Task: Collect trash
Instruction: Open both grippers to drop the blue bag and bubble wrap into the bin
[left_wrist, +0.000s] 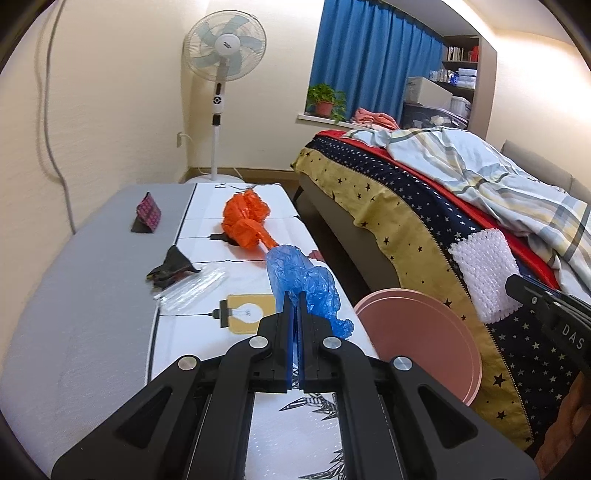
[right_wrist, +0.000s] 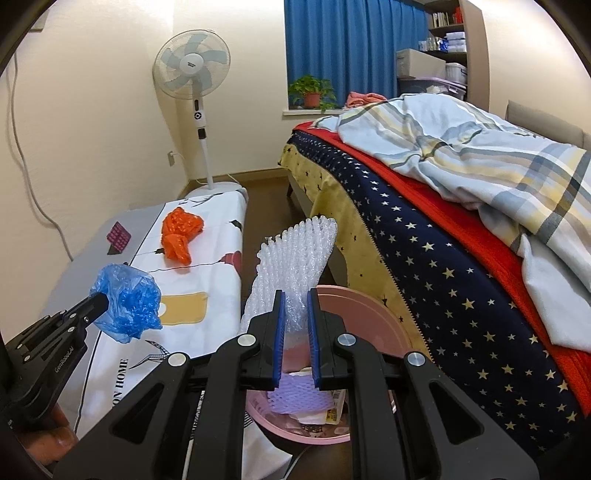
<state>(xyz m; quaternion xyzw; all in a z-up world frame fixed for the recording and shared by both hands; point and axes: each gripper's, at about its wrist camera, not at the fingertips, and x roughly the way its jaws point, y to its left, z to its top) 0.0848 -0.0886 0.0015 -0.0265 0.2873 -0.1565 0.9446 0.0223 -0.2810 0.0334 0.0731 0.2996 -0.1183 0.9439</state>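
Observation:
My left gripper (left_wrist: 296, 299) is shut on a crumpled blue plastic bag (left_wrist: 306, 284), held above the table's right edge; the bag also shows in the right wrist view (right_wrist: 129, 299). My right gripper (right_wrist: 295, 295) is shut on a white foam net sleeve (right_wrist: 291, 258), held over the pink trash bin (right_wrist: 373, 325). The bin (left_wrist: 417, 332) stands between table and bed and holds wrappers and foam. An orange plastic bag (left_wrist: 245, 218), a black wrapper (left_wrist: 171, 267) and a clear plastic wrapper (left_wrist: 192, 288) lie on the table.
The low table (left_wrist: 92, 295) has a grey half and a white printed cloth. A small pink patterned packet (left_wrist: 147, 216) stands on the grey half. The bed (left_wrist: 424, 206) with its starry cover is close on the right. A standing fan (left_wrist: 221, 92) is at the back.

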